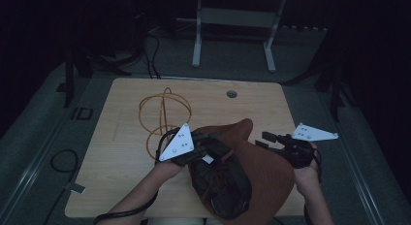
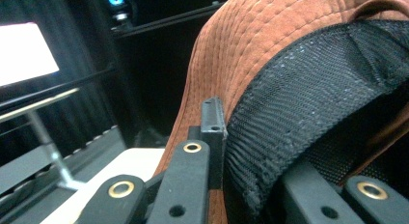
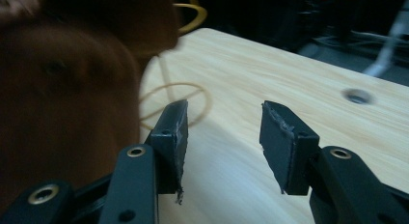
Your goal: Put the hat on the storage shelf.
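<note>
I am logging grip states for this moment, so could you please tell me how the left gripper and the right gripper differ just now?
The left gripper is shut on the brown hat, its fingers pinching the mesh-lined edge; the right gripper is open, with bare table showing between its fingers. The left reaches into the hat's opening, while the right sits beside the hat, holding nothing. Both are hand-held and carry a grey three-cornered plate.

High view overlooks the table [image 1: 126, 152]; gripper views sit close, sharing it.
</note>
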Motion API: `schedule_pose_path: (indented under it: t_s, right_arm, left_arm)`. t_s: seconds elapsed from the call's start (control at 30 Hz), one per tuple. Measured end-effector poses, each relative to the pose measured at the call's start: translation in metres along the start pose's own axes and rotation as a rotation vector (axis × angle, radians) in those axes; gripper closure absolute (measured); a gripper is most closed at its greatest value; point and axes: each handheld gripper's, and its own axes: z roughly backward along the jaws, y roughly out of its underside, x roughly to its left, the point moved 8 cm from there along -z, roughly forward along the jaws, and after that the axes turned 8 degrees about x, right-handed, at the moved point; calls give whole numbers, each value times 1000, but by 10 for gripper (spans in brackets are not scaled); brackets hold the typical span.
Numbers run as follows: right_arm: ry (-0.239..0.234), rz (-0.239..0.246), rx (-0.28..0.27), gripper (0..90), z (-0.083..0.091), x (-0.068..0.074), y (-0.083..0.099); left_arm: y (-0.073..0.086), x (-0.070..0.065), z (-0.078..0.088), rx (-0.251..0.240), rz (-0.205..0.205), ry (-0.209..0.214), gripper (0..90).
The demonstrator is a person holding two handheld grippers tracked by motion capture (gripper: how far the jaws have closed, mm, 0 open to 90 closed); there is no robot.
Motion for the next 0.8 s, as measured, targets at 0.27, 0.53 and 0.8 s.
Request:
schedule_pose_path:
  t_s: [0.27,0.53,0.8]
  right_arm:
    - [-127,88,10,494,-26,47,-7]
    - [-201,100,-21,493,-37,61,-14]
    - [-204,91,-40,544,-39,61,-21]
  left_arm:
    - [2,-9,-8,-5,-14,29,864]
    - [2,-8,-16,16,-7,10,862]
    - [-5,-9,-25,18,-62,-61,861]
